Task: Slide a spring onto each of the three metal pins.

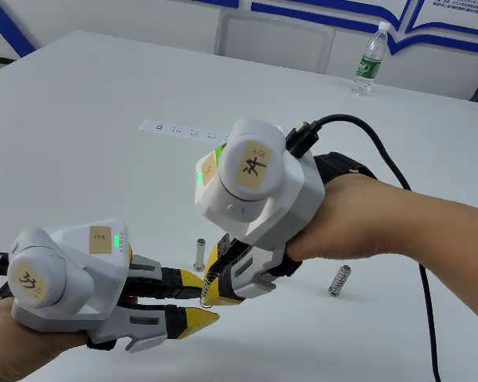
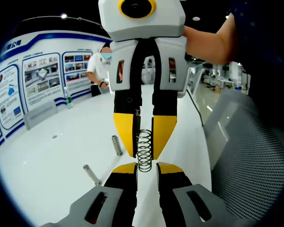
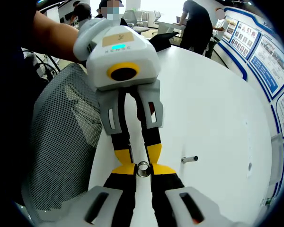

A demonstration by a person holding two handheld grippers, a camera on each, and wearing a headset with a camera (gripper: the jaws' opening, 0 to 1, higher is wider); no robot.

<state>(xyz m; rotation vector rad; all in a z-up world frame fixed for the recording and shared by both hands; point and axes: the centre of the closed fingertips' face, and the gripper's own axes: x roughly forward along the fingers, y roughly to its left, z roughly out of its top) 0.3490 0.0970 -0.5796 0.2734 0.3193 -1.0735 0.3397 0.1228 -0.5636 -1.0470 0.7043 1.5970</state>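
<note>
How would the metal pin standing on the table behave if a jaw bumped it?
The pin stands on end, tall and narrow, so it would probably topple easily. Being a smooth cylinder, it would likely roll on the table once down. It looks like rigid metal, unlikely to bend.

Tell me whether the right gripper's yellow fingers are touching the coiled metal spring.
Touching. The left gripper view shows the coiled metal spring pinched between the right gripper and its yellow fingers, coils pressed against both; the right gripper view agrees.
</note>
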